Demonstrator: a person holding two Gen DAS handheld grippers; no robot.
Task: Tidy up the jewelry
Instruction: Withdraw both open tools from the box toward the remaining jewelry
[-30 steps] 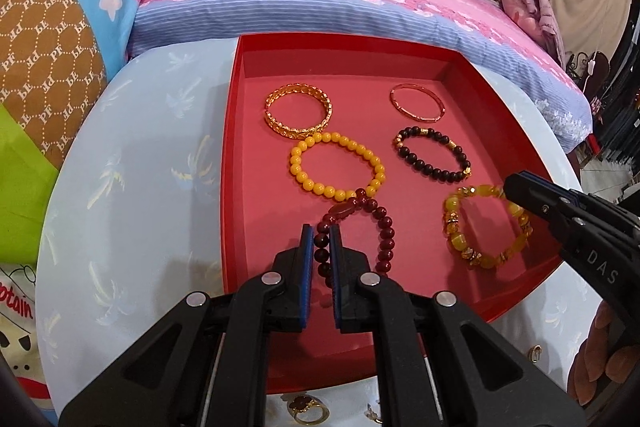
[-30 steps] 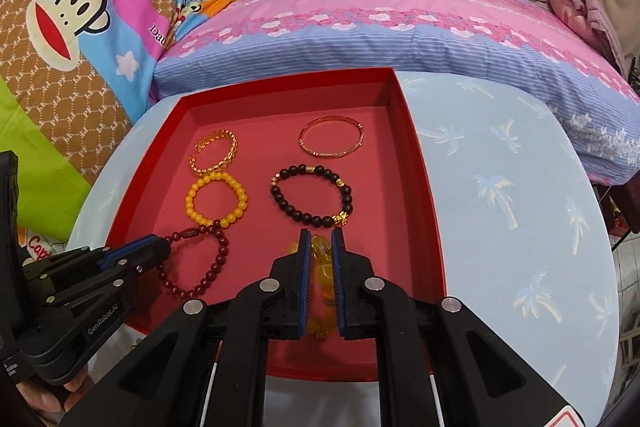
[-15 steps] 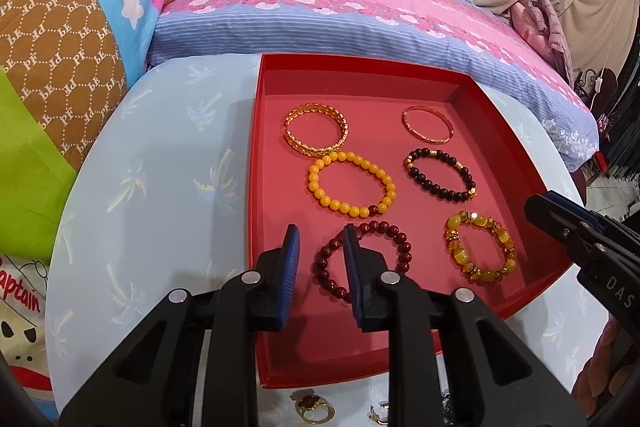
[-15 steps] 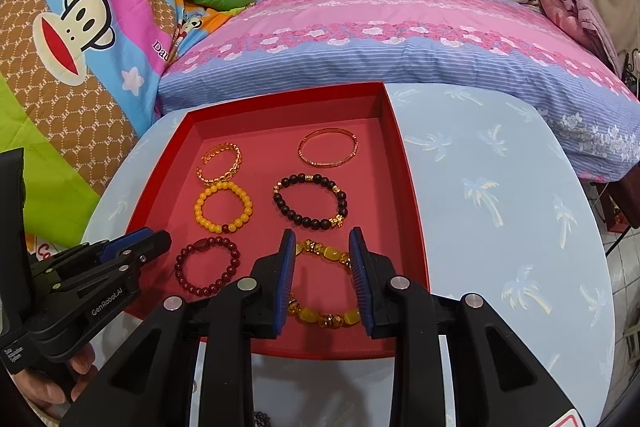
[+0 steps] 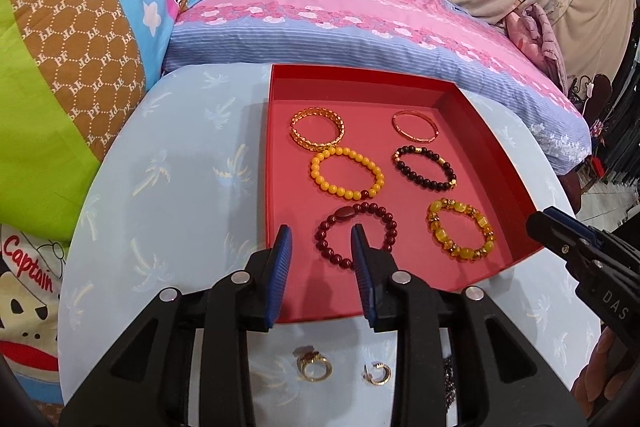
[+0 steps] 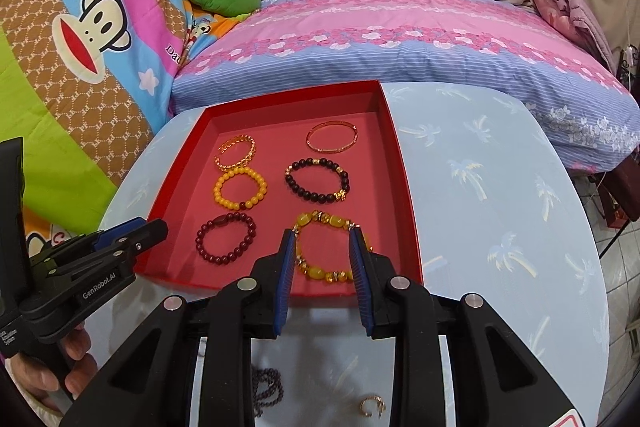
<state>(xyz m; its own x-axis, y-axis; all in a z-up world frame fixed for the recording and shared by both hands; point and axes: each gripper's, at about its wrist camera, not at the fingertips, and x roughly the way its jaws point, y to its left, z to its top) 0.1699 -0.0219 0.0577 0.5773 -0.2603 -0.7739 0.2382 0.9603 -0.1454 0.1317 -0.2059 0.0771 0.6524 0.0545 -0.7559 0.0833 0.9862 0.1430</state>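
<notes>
Red tray [image 5: 492, 155] already has six bracelets in two neat columns, so the bracelet part looks done; both pairs of jaws have just been opening and they grip nothing now; left gripper [image 5: 320, 239] sits part-open with the dark red bead bracelet [image 5: 356, 239] lying flat beyond its tips, right gripper [image 6: 322, 239] the same over the amber bracelet [image 6: 328, 251]. What's left is behind the fingers, on the pale blue tablecloth [image 6: 500, 227] near the handles: a gold ring [image 5: 314, 367] and a small hoop earring [image 5: 378, 373] under the left gripper, a dark bead strand [image 6: 266, 387] under the right. My guess is the ring goes next; the left hand's nearer; it lies flat, no real long axis, so backing up matters more than twisting.
</notes>
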